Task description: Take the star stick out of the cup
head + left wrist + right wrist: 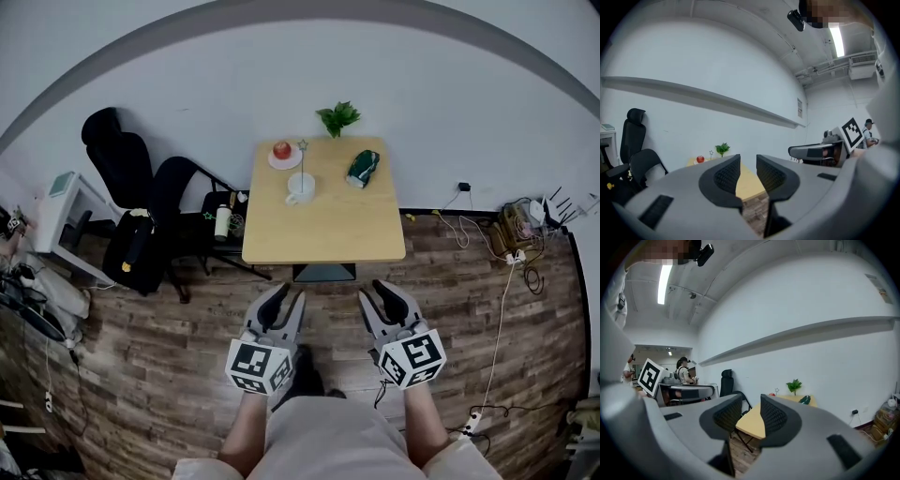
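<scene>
In the head view a white cup (301,188) stands on the far half of a small wooden table (323,234). The thin star stick (303,159) stands upright in the cup. Both grippers hang over the floor, short of the table's near edge. My left gripper (289,298) and right gripper (377,292) point toward the table, each open with nothing between the jaws. In the left gripper view the star stick (711,153) shows small and far off beyond the left gripper (748,164). The right gripper view shows the right gripper (751,405) and the distant star (776,391).
On the table are a red apple on a plate (282,150), a potted plant (338,117) and a green object (363,167). Black office chairs (141,178) and a white cabinet (61,220) stand left of it. Cables (511,234) lie on the floor at right.
</scene>
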`<state>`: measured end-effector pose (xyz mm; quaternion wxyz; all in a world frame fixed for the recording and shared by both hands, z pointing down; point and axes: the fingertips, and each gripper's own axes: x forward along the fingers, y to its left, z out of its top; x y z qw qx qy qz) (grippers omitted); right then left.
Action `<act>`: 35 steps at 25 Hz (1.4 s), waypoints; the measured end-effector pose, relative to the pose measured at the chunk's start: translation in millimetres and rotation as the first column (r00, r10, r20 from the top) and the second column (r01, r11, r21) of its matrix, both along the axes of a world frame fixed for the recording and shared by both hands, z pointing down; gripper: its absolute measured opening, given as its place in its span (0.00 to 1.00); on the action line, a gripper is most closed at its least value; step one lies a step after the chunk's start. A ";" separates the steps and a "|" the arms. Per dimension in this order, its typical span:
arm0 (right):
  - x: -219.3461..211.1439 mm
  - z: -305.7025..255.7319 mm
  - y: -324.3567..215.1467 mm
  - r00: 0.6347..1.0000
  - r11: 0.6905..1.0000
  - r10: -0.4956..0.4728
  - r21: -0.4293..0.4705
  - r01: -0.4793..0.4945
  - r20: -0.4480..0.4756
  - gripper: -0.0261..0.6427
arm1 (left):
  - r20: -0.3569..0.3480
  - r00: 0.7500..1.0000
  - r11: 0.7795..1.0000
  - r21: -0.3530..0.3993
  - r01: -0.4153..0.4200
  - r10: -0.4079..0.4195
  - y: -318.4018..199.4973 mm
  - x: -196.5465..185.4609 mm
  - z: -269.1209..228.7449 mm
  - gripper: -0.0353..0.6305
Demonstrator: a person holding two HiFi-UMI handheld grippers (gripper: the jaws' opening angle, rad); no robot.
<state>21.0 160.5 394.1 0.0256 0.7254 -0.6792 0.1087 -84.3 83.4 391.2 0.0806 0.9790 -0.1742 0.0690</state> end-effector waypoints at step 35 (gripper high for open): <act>64.2 65.7 -263.0 1.000 0.992 -0.005 -0.123 0.004 -0.001 0.22 | 0.023 1.000 0.999 -0.041 -0.016 0.017 -199.1 44.6 24.4 0.19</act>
